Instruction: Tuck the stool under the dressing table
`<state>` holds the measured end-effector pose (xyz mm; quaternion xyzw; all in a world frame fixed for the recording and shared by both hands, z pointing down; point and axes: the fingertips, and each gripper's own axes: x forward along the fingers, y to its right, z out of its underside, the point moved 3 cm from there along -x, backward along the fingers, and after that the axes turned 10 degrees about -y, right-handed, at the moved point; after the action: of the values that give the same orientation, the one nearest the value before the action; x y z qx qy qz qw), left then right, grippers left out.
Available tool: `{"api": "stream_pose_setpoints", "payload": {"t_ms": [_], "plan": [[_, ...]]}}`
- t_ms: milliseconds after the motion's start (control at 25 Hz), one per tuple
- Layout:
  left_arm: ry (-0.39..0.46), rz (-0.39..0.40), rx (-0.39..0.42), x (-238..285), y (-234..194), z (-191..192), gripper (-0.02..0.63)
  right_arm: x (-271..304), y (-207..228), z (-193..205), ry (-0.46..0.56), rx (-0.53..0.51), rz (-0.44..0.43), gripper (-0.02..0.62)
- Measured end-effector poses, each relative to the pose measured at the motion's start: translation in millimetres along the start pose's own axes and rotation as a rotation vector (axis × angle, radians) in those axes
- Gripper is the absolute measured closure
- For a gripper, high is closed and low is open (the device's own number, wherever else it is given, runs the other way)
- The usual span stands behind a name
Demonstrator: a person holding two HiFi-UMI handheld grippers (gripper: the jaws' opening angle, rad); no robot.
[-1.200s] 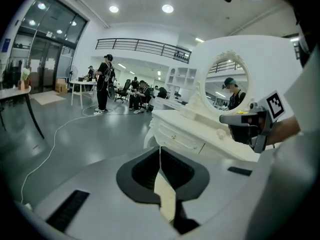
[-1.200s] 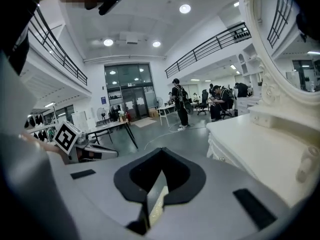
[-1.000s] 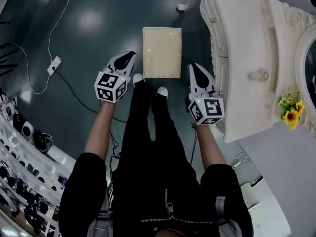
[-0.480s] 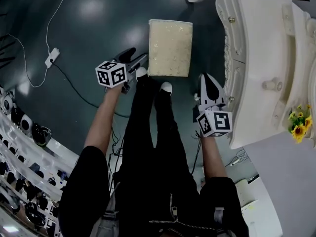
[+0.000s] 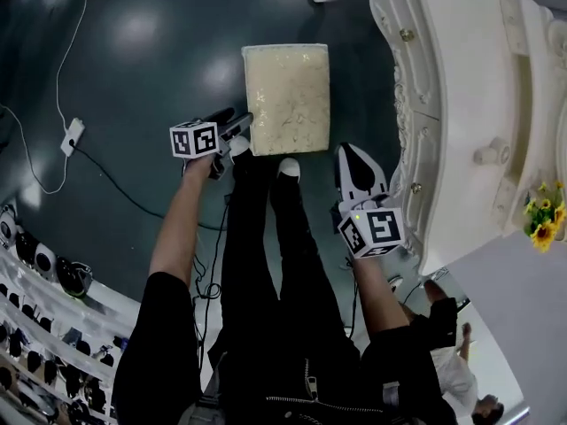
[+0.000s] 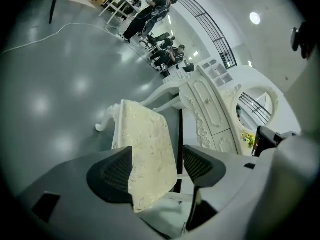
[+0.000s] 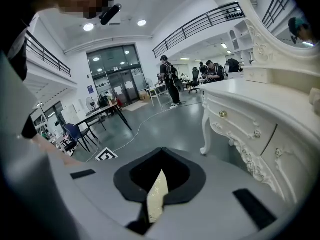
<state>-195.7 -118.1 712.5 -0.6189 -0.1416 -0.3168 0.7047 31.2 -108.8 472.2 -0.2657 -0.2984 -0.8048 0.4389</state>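
Cream stool [image 5: 285, 96]: stands on the dark floor in front of the dressing table [image 5: 469, 104], near its drawer front with a strip of bare floor between. No part of it is under the table top.
Dressing table: white, carved, with brass drawer knobs. A small bunch of sunflowers [image 5: 542, 224] sits on its top.
Left gripper [image 5: 237, 124]: at the stool corner farthest from the dressing table. Its jaws are opening, and the left gripper view shows the seat's near corner between them [image 6: 155, 169]. A gap shows beside one pad, so no grip yet.
Right gripper [image 5: 354, 153]: between the stool and the dressing table, above the floor, touching neither. Its jaws are pressed together [image 7: 160, 151]. A thin cream strip shows in the slit, probably the stool seen beyond, not something pinched.
Progress: judged at the start. Nothing is tucked and the stool is not gripped.
Left to do: close on the seat, then slide the stool across the gap and under the dressing table.
Writing: no brand or readable text. Only black-and-white square markers show, on both gripper cubes and on one floor marker [image 7: 105, 155].
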Motion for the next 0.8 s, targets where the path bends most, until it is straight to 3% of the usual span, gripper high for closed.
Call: {"api": "stream_pose_setpoints", "payload": {"t_ms": [200,640,800], "plan": [[-0.018,0.051,-0.080,35.9,-28.8,6.9,0.295,21.2,4.6,17.0,-0.011,0.016,0.009,0.588],[-0.066,0.059,-0.130,92.0,-75.3,11.2,0.287,40.2,24.1,53.4,-0.046,0.071,0.023,0.588],[-0.040,0.097,-0.169,108.1,-78.7,13.6,0.287,32.6,38.6,73.7,-0.084,0.085,0.047,0.588]]}}
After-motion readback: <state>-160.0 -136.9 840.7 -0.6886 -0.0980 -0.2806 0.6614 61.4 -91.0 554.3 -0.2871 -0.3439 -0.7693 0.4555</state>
